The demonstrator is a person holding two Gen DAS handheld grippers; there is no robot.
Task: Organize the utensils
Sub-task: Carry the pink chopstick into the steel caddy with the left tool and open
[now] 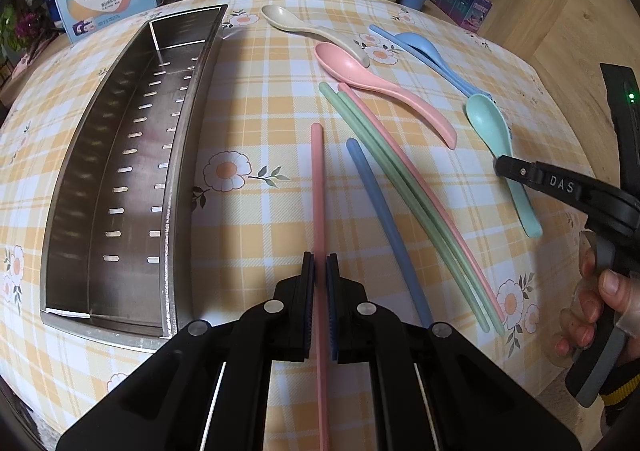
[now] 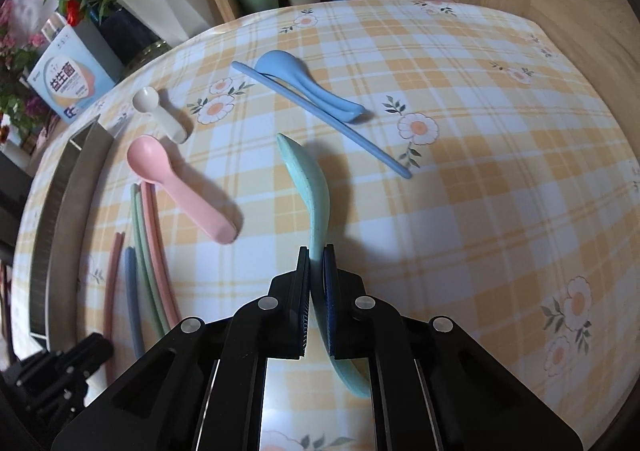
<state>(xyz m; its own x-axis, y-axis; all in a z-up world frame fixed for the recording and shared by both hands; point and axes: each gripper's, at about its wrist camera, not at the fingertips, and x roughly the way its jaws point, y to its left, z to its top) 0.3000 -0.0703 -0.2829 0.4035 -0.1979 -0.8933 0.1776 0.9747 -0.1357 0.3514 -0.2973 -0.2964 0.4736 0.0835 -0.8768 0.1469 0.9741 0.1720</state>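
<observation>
Checked yellow cloth (image 1: 256,123) covers our table. Our left gripper (image 1: 320,271) is closed on a pink chopstick (image 1: 317,187), just beside the steel tray (image 1: 188,123). Our right gripper (image 2: 317,263) pinches the teal spoon (image 2: 308,179) by its handle, tilted on edge. Further out lie the pink spoon (image 1: 372,83), cream spoon (image 1: 304,29), blue spoon (image 2: 304,81) and remaining chopsticks (image 1: 400,187). We judge sorting barely begun: the tray holds nothing.
</observation>
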